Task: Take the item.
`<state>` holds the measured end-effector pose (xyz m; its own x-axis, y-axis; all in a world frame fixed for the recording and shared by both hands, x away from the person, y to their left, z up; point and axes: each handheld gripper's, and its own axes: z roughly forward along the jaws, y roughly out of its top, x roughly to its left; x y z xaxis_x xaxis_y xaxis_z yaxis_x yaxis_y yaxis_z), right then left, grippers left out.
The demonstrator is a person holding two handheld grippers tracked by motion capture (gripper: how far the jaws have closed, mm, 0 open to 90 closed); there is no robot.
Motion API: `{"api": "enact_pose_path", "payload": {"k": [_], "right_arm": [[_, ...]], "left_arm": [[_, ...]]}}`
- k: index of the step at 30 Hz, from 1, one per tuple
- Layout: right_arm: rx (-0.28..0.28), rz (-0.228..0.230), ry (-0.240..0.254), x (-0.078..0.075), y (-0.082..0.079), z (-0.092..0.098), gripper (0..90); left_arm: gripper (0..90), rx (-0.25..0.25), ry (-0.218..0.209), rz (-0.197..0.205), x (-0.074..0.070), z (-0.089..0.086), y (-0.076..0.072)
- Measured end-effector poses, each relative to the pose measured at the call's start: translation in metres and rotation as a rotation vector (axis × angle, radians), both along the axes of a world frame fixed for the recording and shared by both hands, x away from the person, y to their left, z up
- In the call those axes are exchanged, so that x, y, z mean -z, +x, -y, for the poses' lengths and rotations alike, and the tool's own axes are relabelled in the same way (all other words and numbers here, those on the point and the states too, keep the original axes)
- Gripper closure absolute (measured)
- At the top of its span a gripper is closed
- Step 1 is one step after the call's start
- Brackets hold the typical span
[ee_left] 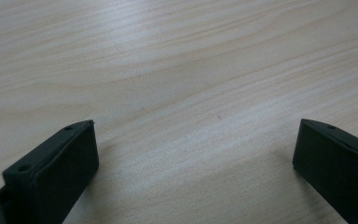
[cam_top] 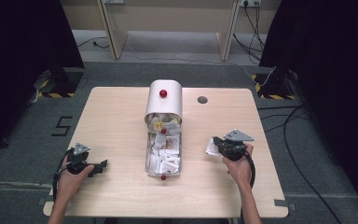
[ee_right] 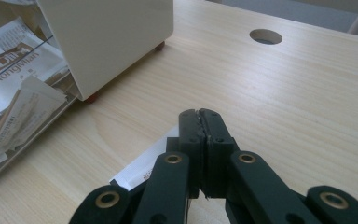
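— On the pale wooden table (cam_top: 121, 112), where do the hands sit?

— Both forearms come in from the near edge. The left hand (cam_top: 70, 179) rests near the front left corner with the left gripper (cam_top: 103, 164) lying low and pointing toward the middle; in the left gripper view its jaws stand wide apart over bare wood grain, holding nothing. The right hand (cam_top: 239, 164) is raised a little at the right side, and the right gripper (cam_top: 213, 141) points inward toward the box.

— And its jaws?

— Pressed together on a white packet (ee_right: 142, 169), which sticks out below and to the left of the jaws in the right gripper view. Print on it is too small to read.

— What stands in the middle?

— A cream curved-top box (cam_top: 164, 100) with a red knob (cam_top: 163, 93), and a clear drawer (cam_top: 163, 154) pulled out toward the person, full of similar paper sachets. The held packet is to the right of that drawer, apart from it.

— Anything else?

— A round hole (cam_top: 202, 99) in the tabletop right of the box; grey floor, cables and dark curtains around.
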<state>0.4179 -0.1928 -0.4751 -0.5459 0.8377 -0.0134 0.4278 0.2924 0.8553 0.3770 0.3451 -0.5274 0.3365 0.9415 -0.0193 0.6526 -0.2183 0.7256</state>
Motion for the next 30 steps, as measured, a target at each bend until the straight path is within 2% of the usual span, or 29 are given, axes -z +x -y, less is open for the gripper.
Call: {"api": "enact_pose_path", "payload": {"k": [11, 30], "right_arm": [[0.007, -0.033, -0.015, 0.012, 0.004, 0.001, 88.7], [0.017, -0.061, -0.034, 0.022, 0.007, 0.003, 88.5]], "left_arm": [[0.0, 0.0, 0.0, 0.0, 0.0, 0.0, 0.0], [0.0, 0.0, 0.0, 0.0, 0.0, 0.0, 0.0]]}}
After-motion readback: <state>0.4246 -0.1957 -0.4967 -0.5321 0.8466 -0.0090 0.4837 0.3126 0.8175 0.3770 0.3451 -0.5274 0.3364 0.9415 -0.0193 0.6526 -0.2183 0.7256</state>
